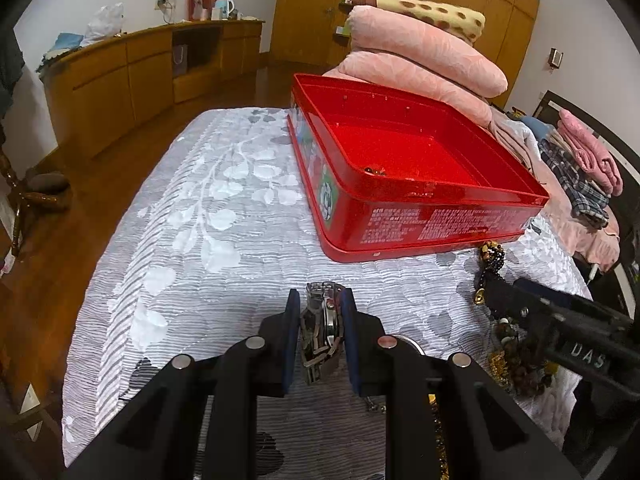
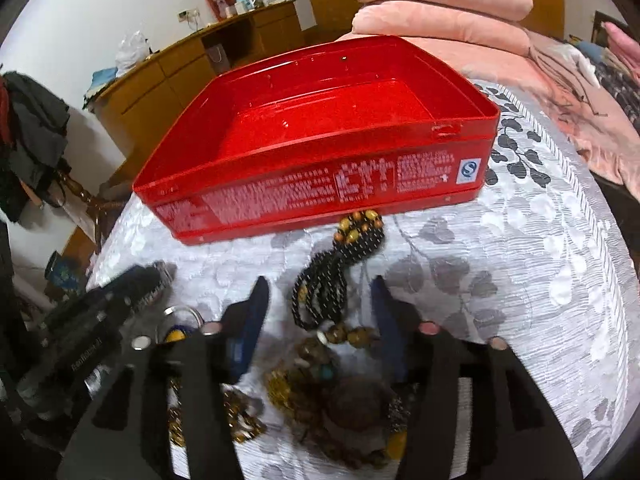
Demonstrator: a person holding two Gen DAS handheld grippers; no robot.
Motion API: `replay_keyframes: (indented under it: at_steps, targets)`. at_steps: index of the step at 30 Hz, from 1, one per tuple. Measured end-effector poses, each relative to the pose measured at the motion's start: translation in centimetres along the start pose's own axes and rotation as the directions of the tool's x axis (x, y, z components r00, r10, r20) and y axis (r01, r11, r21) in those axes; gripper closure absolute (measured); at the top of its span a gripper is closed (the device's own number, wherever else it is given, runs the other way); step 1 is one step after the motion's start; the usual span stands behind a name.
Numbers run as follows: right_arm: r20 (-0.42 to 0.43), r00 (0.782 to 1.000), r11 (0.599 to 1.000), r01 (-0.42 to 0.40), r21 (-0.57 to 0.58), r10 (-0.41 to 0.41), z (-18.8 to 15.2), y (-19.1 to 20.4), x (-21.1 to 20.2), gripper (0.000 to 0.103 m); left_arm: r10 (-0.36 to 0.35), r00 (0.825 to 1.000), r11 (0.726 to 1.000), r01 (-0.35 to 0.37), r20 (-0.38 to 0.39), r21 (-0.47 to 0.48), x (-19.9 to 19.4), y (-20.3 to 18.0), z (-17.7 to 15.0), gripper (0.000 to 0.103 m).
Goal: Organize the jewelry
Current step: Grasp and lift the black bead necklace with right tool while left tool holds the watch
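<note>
An open red tin box [image 1: 432, 222] stands on the white leaf-patterned bedspread [image 1: 208, 216], with a small dark piece [image 1: 374, 169] on its floor. My left gripper [image 1: 320, 300] is shut on a silver metal watch band [image 1: 320, 332], held just above the cloth in front of the box. In the right wrist view, my right gripper [image 2: 320, 286] is open over a black beaded necklace [image 2: 324, 292] that lies between its blue pads without touching them. A heap of brown and amber beads [image 2: 332, 384] sits under it. The left gripper [image 2: 120, 300] shows at the left.
Folded pink quilts [image 1: 420, 56] are stacked behind the box. Folded clothes [image 1: 580, 168] lie at the far right. Wooden cabinets [image 1: 136, 72] line the wall across the floor. A metal ring [image 2: 183, 313] lies beside the bead heap. The bed's edge drops off at left.
</note>
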State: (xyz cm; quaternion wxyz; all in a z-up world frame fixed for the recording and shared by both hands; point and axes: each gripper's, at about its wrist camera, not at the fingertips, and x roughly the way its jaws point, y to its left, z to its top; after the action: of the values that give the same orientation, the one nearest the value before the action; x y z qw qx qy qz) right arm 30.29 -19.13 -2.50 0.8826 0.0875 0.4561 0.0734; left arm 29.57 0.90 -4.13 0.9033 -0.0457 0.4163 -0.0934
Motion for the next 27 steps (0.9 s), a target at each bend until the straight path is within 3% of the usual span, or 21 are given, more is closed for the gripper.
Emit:
replay_keyframes:
  at_steps: [6, 8, 14, 27]
  targets:
    - [-0.023, 0.999, 0.998, 0.029, 0.054, -0.028, 1.0, -0.3, 2.1, 0.045, 0.003, 1.0, 1.0, -0.003, -0.005, -0.001, 0.1, 0.0, 0.0, 0.082]
    - [-0.008, 0.998, 0.998, 0.061, 0.033, -0.061, 1.1, -0.1, 2.2, 0.065, 0.003, 1.0, 1.0, -0.003, -0.006, -0.001, 0.2, 0.0, 0.0, 0.082]
    - [0.002, 1.0, 0.999, 0.031, 0.021, -0.031, 0.5, -1.0, 1.9, 0.085, -0.005, 1.0, 1.0, 0.005, -0.005, -0.004, 0.3, 0.1, -0.1, 0.082]
    - [0.001, 1.0, 0.999, -0.01, -0.044, 0.01, -0.2, -0.3, 1.4, 0.087, -0.027, 0.999, 0.999, 0.026, -0.029, -0.03, 0.6, 0.6, -0.2, 0.083]
